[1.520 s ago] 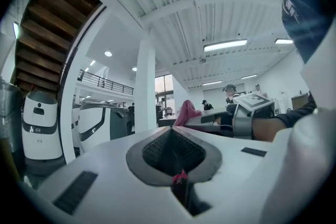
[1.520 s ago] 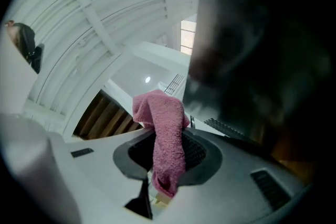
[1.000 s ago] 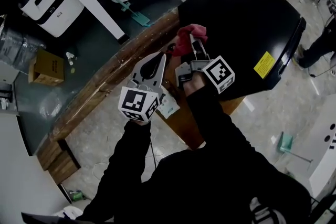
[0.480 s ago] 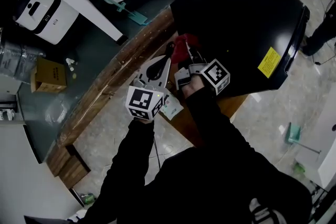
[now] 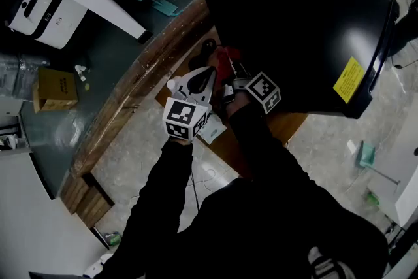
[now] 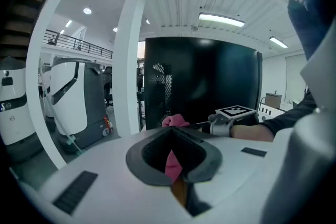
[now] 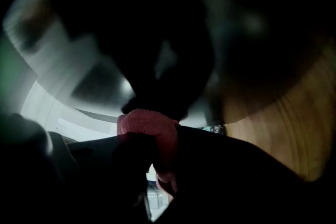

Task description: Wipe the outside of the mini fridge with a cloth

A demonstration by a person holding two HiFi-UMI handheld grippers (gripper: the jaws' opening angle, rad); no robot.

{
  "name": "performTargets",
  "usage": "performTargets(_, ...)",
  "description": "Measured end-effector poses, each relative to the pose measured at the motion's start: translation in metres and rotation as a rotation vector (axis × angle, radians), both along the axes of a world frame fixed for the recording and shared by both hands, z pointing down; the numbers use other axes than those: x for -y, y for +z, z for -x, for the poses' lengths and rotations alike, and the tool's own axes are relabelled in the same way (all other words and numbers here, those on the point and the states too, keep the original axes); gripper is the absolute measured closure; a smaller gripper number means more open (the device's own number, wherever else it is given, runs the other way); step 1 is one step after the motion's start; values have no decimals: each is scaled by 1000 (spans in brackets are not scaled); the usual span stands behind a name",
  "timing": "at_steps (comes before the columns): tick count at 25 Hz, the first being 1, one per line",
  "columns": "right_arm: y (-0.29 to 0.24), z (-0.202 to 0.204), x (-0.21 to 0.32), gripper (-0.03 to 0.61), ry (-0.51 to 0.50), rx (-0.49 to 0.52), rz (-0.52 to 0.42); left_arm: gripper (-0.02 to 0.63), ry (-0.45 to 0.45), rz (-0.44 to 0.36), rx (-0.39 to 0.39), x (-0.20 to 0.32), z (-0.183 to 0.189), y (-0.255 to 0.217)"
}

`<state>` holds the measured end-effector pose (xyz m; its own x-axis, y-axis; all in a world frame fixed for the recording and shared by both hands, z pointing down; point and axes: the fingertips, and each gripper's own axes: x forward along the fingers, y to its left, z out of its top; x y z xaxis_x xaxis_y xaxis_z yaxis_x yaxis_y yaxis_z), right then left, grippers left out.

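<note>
Grey workshop floor (image 5: 134, 153) runs under everything, with white machines (image 5: 40, 6) parked at the far left. Biggest of all is the black mini fridge (image 5: 300, 16), which stands on a wooden counter (image 5: 147, 72) that sweeps away in a long curve to the lower left. A cardboard box (image 5: 56, 88) sits on the dark floor beyond the counter, well apart from the fridge. The person's two dark sleeves reach forward to the fridge's near left corner. The left gripper (image 5: 210, 70) is held just beside the right one, its jaws brought together at the tips and clamping nothing; the cloth shows only through the hollow between its pads. The right gripper (image 5: 230, 68) has its jaws pinched on the pink cloth (image 5: 224, 61), which is bunched at the jaw tips, right up at the fridge's black side wall above the wood. Whether the cloth actually touches the wall cannot be told. A small yellow sticker (image 5: 351, 79) sits near the fridge's right edge.
</note>
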<state>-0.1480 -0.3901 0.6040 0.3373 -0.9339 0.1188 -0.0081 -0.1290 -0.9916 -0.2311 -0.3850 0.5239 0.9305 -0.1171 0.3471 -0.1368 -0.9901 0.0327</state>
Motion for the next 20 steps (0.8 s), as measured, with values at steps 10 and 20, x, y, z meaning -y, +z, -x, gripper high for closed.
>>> performTargets(10,103,-1,4,486,-15,32,143,607,-13,60,107,0,-10,86)
performTargets(20,174,-9,8,488,-8,80,247,607,-41,126,117,-10,7,120)
